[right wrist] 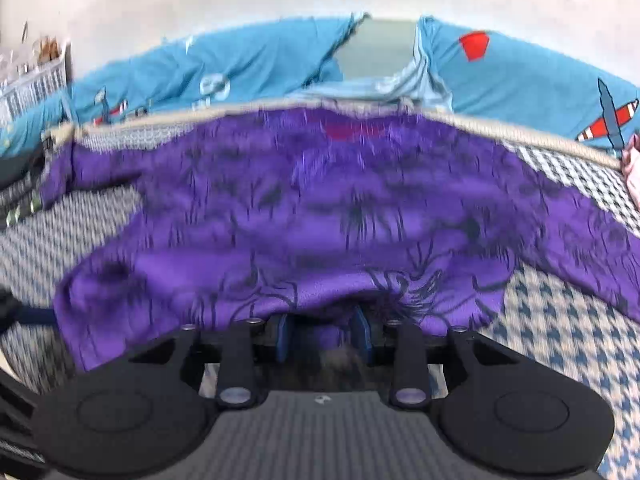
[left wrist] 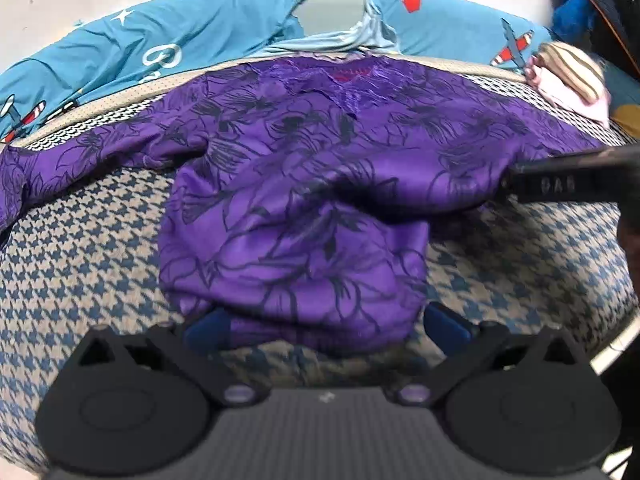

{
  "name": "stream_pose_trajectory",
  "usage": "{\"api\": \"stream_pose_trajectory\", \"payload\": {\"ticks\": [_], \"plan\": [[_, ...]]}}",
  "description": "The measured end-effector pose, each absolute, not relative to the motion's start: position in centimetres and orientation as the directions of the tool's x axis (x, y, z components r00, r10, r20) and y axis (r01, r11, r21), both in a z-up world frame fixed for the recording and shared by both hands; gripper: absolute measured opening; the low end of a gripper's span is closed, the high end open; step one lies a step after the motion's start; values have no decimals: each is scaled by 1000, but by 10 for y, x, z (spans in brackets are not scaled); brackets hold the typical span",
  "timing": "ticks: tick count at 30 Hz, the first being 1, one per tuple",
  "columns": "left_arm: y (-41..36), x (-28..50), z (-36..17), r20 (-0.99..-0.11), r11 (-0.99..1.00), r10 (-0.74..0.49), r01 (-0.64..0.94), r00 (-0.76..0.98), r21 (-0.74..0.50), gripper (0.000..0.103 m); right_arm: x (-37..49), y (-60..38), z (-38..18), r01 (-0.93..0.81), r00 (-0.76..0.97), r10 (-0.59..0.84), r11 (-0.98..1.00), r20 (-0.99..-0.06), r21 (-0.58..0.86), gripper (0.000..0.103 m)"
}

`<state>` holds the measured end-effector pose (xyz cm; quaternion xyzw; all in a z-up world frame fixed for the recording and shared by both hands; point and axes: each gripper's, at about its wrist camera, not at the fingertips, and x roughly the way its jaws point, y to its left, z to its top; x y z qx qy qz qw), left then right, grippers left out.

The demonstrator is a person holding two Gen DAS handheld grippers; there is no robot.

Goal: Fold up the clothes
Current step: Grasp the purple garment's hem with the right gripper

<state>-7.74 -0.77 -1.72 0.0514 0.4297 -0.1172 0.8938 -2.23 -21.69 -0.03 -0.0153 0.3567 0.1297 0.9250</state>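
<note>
A purple garment [left wrist: 296, 184] with a dark flower print lies spread over a houndstooth cushion [left wrist: 80, 264], collar at the far side. Its near hem bulges between the blue pads [left wrist: 444, 326] of my left gripper [left wrist: 326, 326], whose jaws stand wide apart and do not press the cloth. In the right wrist view the same purple garment [right wrist: 320, 208] drapes over my right gripper [right wrist: 322, 336]. That gripper is narrowly shut on a fold of the hem. A black finger of the right gripper [left wrist: 560, 182] reaches in from the right edge of the left wrist view, onto the garment.
A blue sheet with aeroplane prints [left wrist: 140, 48] covers the bed behind the cushion. A striped and pink bundle of clothes [left wrist: 572, 76] lies at the far right. A white basket [right wrist: 32, 84] stands at the far left. Dark blue clothing [left wrist: 592, 4] sits at the top right.
</note>
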Motion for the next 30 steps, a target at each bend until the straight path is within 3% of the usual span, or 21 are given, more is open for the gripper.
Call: {"api": "stream_pose_trajectory", "payload": {"ticks": [7,20,30], "plan": [[5,-41,-8,-762,981,-131,191,634,-9,103,23,-212,11,-262,748,272,959,-606,107,32],[18,45,-6,-748,991,-42,123,663,54,103,97,-211,-20,-216,692,292,956,-660,196,32],[20,73,-27,-784,998,-41,67,620,1,103,102,-228,-3,-238,700,334,943,-632,234,32]]}}
